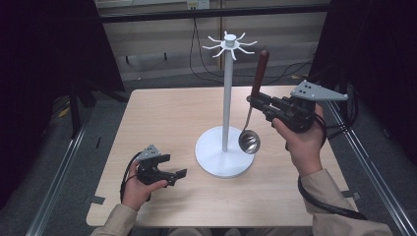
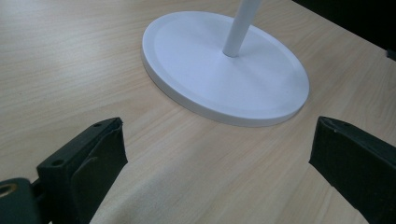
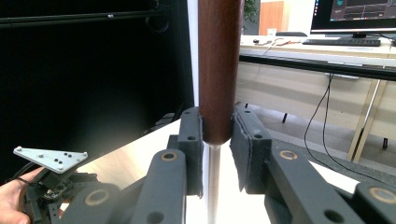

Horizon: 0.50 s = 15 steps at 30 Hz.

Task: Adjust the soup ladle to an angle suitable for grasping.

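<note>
A pale wood-grain tabletop [image 1: 162,118] fills the middle of the high view, with grey floor and dark curtains around it and cables trailing along the far wall. At centre stands a white utensil stand [image 1: 226,98], its round base flat on the wood. At right of centre the right gripper [image 1: 256,101] pinches a ladle [image 1: 252,132] at the foot of its brown wooden handle, bowl hanging just beside the pole, seemingly clear of the base. At lower left the left gripper [image 1: 173,166] sits spread, holding nothing.
</note>
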Available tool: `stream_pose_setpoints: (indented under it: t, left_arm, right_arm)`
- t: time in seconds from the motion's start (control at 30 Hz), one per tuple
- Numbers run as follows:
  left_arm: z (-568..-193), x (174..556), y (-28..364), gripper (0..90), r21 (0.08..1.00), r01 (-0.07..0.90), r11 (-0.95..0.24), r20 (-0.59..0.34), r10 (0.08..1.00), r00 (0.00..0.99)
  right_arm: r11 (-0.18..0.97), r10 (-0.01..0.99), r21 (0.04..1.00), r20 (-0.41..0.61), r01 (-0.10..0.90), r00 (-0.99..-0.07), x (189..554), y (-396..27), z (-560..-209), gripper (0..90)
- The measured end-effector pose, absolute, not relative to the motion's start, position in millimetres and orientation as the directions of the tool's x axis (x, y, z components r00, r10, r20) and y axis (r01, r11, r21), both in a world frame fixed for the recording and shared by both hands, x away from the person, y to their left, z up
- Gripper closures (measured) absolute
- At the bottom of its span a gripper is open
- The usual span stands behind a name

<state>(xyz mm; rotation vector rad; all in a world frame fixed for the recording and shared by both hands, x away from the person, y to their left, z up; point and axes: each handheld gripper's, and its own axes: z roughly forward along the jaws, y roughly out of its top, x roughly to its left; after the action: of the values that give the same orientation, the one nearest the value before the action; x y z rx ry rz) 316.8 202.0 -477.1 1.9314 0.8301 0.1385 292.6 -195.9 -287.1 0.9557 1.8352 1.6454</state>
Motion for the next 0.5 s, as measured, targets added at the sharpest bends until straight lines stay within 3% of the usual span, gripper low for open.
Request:
stream_pose_setpoints:
  t: [0.5]
  left_arm:
    - [-476.6,316.7,203.1,3.2,0.827,0.488,-0.277,-0.243,0.607,0.757]
  right_arm:
    - [0.021,0.763,0.984,0.097,0.175,-0.639,300.4,-190.3,-282.5,74.8]
